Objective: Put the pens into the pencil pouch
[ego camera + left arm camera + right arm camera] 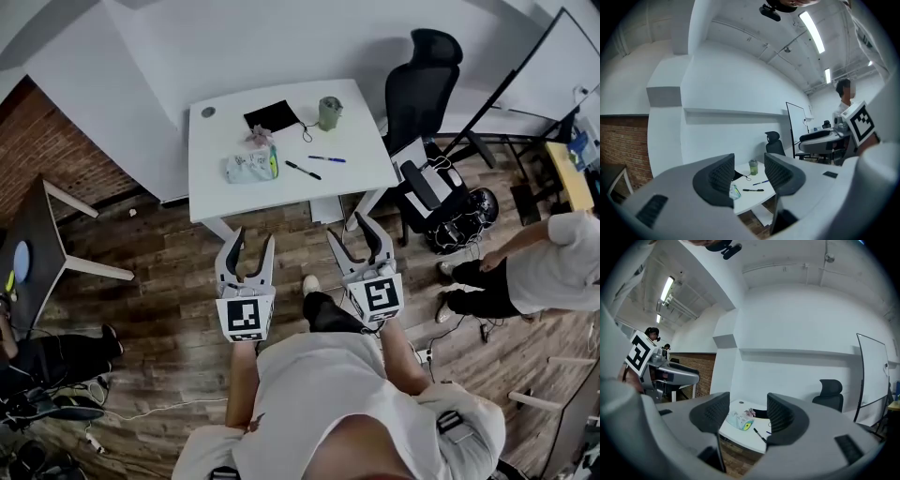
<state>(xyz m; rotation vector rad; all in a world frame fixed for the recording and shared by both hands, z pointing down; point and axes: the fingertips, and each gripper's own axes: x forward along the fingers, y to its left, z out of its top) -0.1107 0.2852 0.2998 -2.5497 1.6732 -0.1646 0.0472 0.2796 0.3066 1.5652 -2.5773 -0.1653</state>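
Observation:
A pale pencil pouch (251, 165) with a green end lies on the white table (216, 187). A black pen (303, 170) and a blue pen (327, 159) lie to its right. Both grippers hang over the wood floor, short of the table's near edge. My left gripper (251, 251) is open and holds nothing; its view shows the pouch (734, 191) and the black pen (753, 190) far ahead. My right gripper (357, 235) is open and holds nothing too; the pouch (739, 420) appears between its jaws at a distance.
A black pouch (273, 116) and a green cup (329, 112) stand at the table's back. A black office chair (422, 89) stands right of the table. A person (525, 272) crouches at far right. A wooden side table (37, 248) stands left.

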